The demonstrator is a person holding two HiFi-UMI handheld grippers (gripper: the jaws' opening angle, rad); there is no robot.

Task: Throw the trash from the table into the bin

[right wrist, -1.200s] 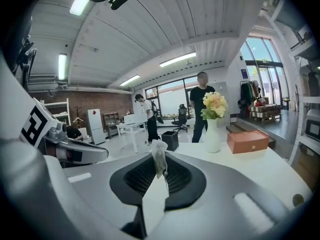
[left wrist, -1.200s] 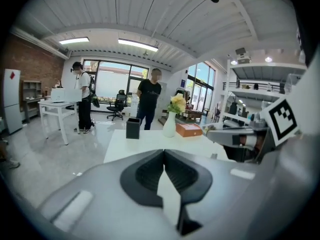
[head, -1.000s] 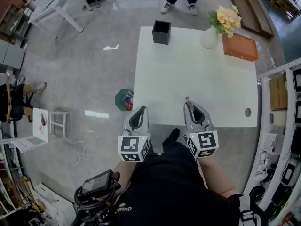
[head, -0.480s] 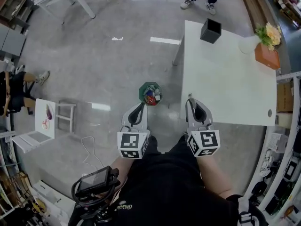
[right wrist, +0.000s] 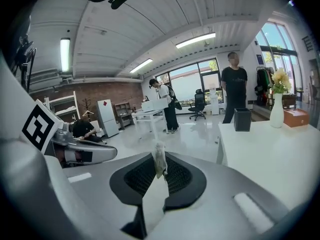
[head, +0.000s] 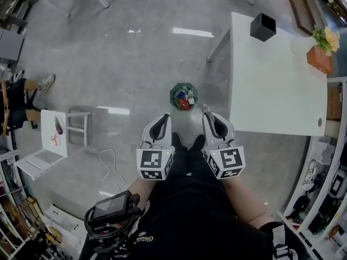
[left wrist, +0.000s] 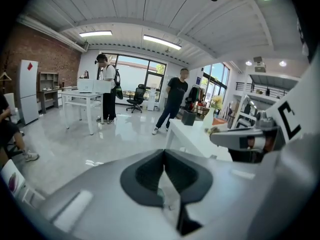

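Note:
The green bin (head: 184, 96) stands on the grey floor with several bits of coloured trash inside, just left of the white table (head: 271, 91). Both grippers hover side by side over the floor, a short way before the bin. My right gripper (head: 205, 109) is shut on a small pale crumpled scrap of trash (right wrist: 159, 160), which sticks up from the jaw tips of the right gripper (right wrist: 160, 157). My left gripper (head: 166, 116) points at the bin's near left side. In the left gripper view the left gripper (left wrist: 163, 153) has its jaw tips together and no object shows between them.
On the table's far end are a black box (head: 263, 26), a vase of flowers (head: 326, 37) and an orange box (head: 319, 59). People stand beyond the table (right wrist: 233, 86). A white chair with a laptop (head: 51, 142) and a floor cable (head: 108, 167) lie left.
Both grippers have swung left off the table's near edge, the right still holding the scrap. The bin, before off to the left, now sits straight ahead of them.

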